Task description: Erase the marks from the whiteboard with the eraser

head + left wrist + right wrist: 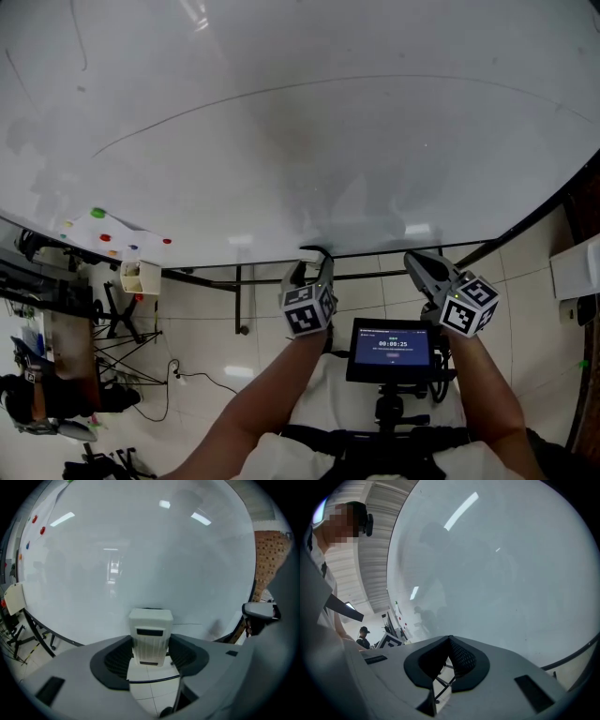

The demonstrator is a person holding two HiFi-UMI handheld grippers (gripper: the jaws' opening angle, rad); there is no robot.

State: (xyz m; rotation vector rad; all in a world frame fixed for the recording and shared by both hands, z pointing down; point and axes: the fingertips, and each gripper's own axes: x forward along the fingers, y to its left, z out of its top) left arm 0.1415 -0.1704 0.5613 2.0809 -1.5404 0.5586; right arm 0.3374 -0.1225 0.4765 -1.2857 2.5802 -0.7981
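head view, whiteboard (pixel 309 159): big and white, it fills the top of the view. a thin grey curved line (pixel 281 89) runs across it.
head view, magnets (pixel 97 213): small green and red dots sit on the board's low left part.
head view, left gripper (pixel 312 267): it is held up just under the board's bottom edge, pointing at the board.
head view, right gripper (pixel 422 267): it is beside the left one, also just under the bottom edge.
head view, small screen (pixel 391 349): it sits low between the two arms and shows a timer.
left gripper view, eraser (pixel 150 637): white with ribs, it stands upright between the two jaws. the jaws press on it from both sides.
left gripper view, where the eraser is: its top is in front of the low part of the whiteboard. i cannot tell if it touches the board. a thin line (pixel 187 624) is just to its right.
left gripper view, brick wall (pixel 269 559): it shows past the board's right edge.
right gripper view, jaws: the two jaws are closed together at their tips, with nothing between them.
right gripper view, whiteboard: it fills the view ahead, with light stripes shining on it.
right gripper view, person (pixel 363 634): far off at the left, wearing a cap.
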